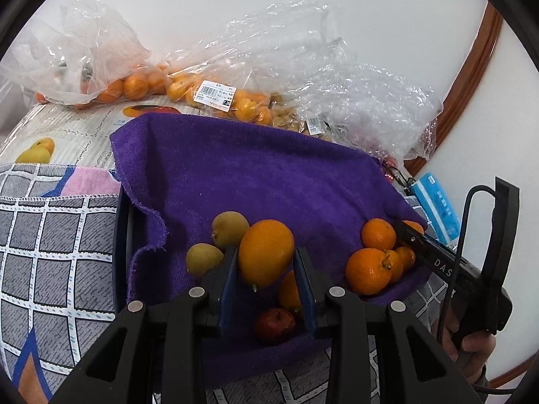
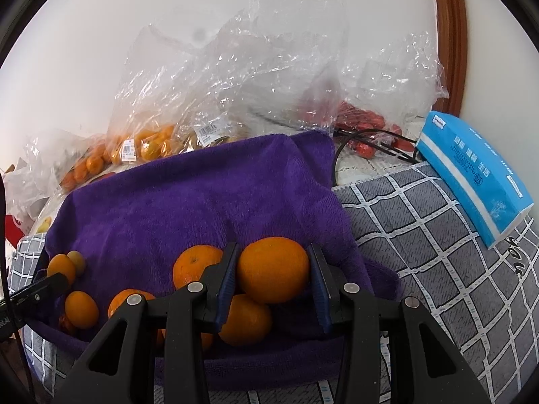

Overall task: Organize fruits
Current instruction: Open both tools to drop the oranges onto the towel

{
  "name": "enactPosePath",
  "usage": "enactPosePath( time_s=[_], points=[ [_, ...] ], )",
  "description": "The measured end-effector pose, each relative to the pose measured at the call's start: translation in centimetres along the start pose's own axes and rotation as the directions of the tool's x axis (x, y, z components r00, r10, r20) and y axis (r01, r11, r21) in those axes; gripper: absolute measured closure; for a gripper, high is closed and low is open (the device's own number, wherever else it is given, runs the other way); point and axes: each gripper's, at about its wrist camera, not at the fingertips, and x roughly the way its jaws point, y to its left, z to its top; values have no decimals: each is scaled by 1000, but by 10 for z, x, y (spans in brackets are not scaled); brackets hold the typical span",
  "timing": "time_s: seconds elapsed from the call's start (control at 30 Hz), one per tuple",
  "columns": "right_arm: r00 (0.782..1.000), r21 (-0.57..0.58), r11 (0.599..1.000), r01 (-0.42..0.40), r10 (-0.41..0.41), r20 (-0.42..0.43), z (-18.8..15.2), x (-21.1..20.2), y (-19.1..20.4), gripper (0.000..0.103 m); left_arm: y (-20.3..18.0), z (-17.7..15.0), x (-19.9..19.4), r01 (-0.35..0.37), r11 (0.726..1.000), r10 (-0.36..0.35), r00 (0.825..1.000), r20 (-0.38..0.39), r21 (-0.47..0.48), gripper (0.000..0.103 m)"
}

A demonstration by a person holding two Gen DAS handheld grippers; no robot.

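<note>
1. Fruits sit heaped on a purple terry towel (image 1: pixel 242 168) in the left wrist view, and the left gripper (image 1: pixel 266 262) is pinching an oval orange-yellow fruit (image 1: pixel 266 252) between its blue pads, holding it over the towel.
2. Just left of that grip lie two small greenish-yellow fruits (image 1: pixel 215 242); below the pads sit another orange fruit and a wrinkled dark red fruit (image 1: pixel 274 325).
3. To the right on the towel, a cluster of round orange mandarins (image 1: pixel 374 262) – the right gripper's black body (image 1: pixel 448 269) reaches in beside them, a hand (image 1: pixel 471 346) on its handle.
4. Behind the towel, clear plastic bags of oranges (image 1: pixel 215 94) with price labels rest against the white wall.
5. Over to the right wrist view – the right gripper (image 2: pixel 273 271) is clamped on a round orange mandarin (image 2: pixel 273 269), pads pressing both sides.
6. Loose mandarins (image 2: pixel 195 266) crowd beneath and to its left on the same towel (image 2: pixel 188 195).
7. A blue tissue pack (image 2: pixel 471 175) lies on the grey checked cloth (image 2: pixel 421 229) at right, and clear bags of red fruit (image 2: pixel 363 124) stand behind.
</note>
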Motion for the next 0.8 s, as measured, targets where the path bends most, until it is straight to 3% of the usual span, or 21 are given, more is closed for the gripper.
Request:
enactPosePath(
  time_s=[0.4,0.5,0.67,0.8],
  points=[
    [1000,-18,1000,8,-8,0,-1,-1,3,62,1,1,-3,29,999,-29,1000,9,-13,72],
    [1000,-21,1000,12,-12,8,-1,-3,4,58,-1,1,-6,24,1000,-24,1000,20,-1,71],
    [998,-30,999,10,-8,61,-2,-15,6,40,-4,2,-12,26,1000,-26,999,44,7,62],
    [993,-51,998,35,-29,113,-1,-26,10,34,-5,4,-20,16,1000,-17,997,74,11,58]
  ],
)
